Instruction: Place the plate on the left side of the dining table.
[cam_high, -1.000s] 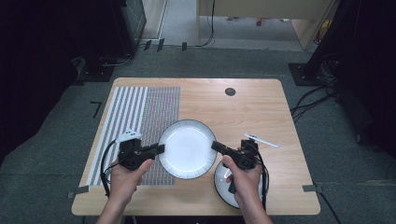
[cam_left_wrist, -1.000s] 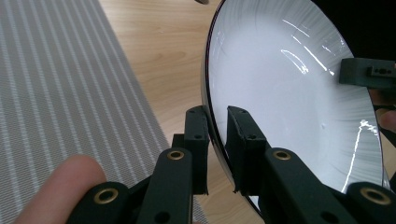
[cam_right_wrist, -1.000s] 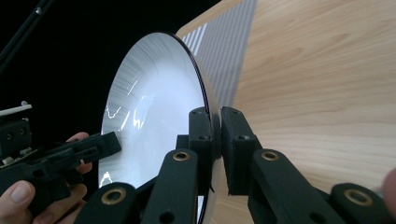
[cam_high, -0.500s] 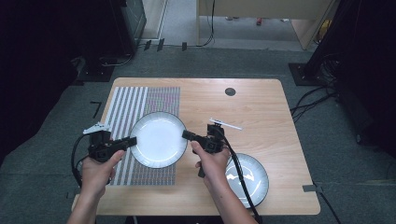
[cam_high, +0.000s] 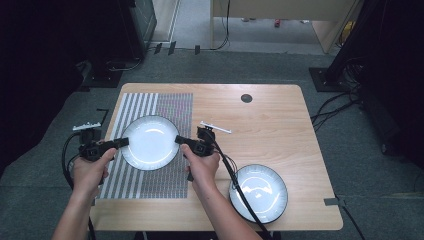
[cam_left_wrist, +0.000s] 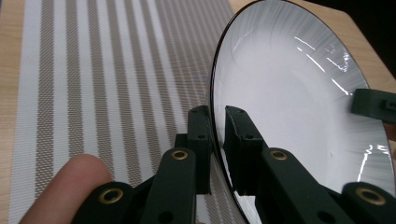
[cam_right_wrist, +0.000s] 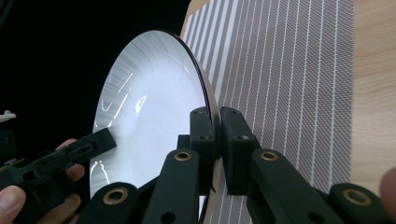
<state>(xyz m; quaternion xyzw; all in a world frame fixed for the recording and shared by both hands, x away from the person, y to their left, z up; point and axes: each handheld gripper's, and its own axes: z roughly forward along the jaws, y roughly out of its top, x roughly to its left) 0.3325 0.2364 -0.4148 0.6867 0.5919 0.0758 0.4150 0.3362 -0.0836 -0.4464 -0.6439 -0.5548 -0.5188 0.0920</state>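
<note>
Over the striped placemat (cam_high: 150, 145), I had the white plate (cam_high: 150, 142) carried between both tools, each one clenched on the rim at opposite sides: the left tool (cam_high: 121, 142) pinched the edge nearest the mat's outer border, and the right tool (cam_high: 179, 140) pinched the edge toward the mat's inner side. I judged that a two-sided grip was chosen because the plate was wide, shallow and glossy, so one pinch at the rim would have let it tip or slip. From the left gripper view, the jaws straddled the thin dark-edged rim (cam_left_wrist: 215, 140), one above and one below the lip, with the smooth glazed face (cam_left_wrist: 299, 121) throwing bright streaks of reflection. The right gripper view showed the same grip mirrored, its jaws closed on the rim (cam_right_wrist: 212, 135) with the mat's woven weave (cam_right_wrist: 289, 84) running behind. I could not tell for certain whether the plate was hovering just over the mat or already resting on it. Mat material looked like a coarse woven mesh, broad pale stripes on its outer half and a finer pattern on the half nearer the table's (cam_high: 270, 130) middle. Well apart from the mat, near the table's near right corner, lay a second plate (cam_high: 258, 192), round and dark-rimmed, with the right tool's cable crossing it.
</note>
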